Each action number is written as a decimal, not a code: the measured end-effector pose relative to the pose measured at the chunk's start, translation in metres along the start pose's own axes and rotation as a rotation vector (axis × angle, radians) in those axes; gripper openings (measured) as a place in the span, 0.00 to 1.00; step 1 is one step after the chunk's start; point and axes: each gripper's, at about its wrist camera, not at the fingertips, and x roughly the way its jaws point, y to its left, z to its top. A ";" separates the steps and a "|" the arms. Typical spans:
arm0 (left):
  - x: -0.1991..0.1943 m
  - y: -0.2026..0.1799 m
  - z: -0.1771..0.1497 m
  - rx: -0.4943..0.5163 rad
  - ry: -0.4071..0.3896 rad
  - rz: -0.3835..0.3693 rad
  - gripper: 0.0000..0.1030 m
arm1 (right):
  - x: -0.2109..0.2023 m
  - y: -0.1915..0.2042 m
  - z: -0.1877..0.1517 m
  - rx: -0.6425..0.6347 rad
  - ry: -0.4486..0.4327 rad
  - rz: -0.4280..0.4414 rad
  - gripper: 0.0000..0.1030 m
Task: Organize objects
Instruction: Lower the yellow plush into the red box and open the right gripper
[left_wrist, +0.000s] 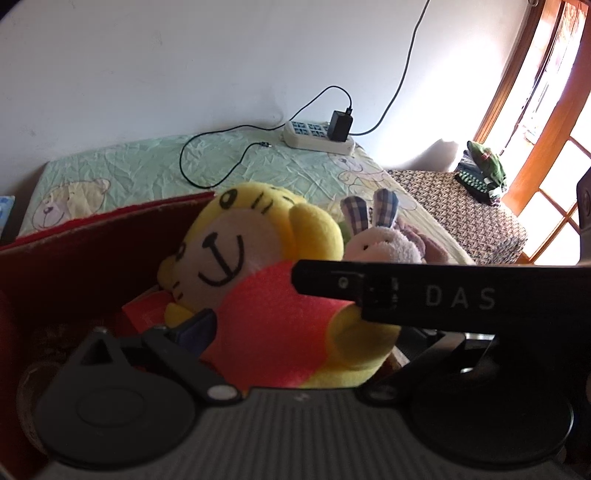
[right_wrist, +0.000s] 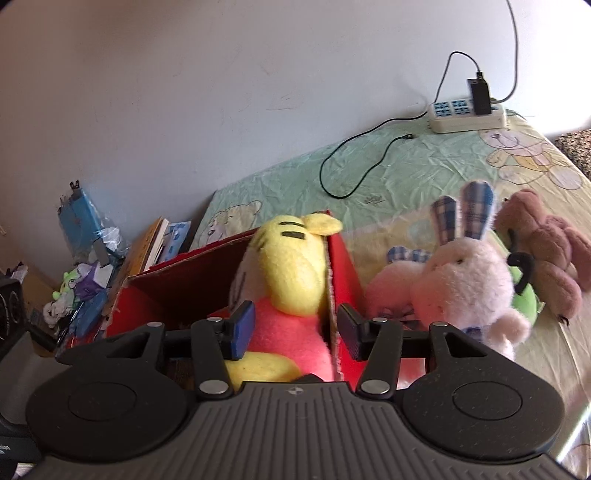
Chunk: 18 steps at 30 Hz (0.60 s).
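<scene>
The yellow plush tiger (right_wrist: 291, 280) sits in the red box (right_wrist: 177, 284), its legs hidden behind the right gripper (right_wrist: 295, 332), whose fingers stand apart, straddling tiger and box wall. The left gripper (left_wrist: 266, 317) is spread wide, one finger blocked by the other tool. The pink rabbit (right_wrist: 465, 284) lies at three o'clock.

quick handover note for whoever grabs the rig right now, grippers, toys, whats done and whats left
Left gripper: open, nothing held, over the yellow tiger plush.
Right gripper: open, its pads astride the tiger and the red box wall, not pressing.
Done: tiger sits in the box, released.
Left: pink bunny plush, brown plush and a green toy under them lie on the bed sheet beside the box; probably box them next.
</scene>
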 end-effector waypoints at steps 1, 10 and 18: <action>0.000 -0.001 -0.001 0.002 0.003 0.006 0.96 | -0.001 -0.003 -0.001 0.016 0.003 0.003 0.52; -0.004 -0.017 -0.003 0.030 0.021 0.101 0.96 | -0.014 -0.007 -0.010 0.041 -0.017 0.007 0.51; -0.005 -0.025 -0.006 0.043 0.036 0.172 0.96 | -0.023 -0.010 -0.017 0.047 -0.037 0.001 0.51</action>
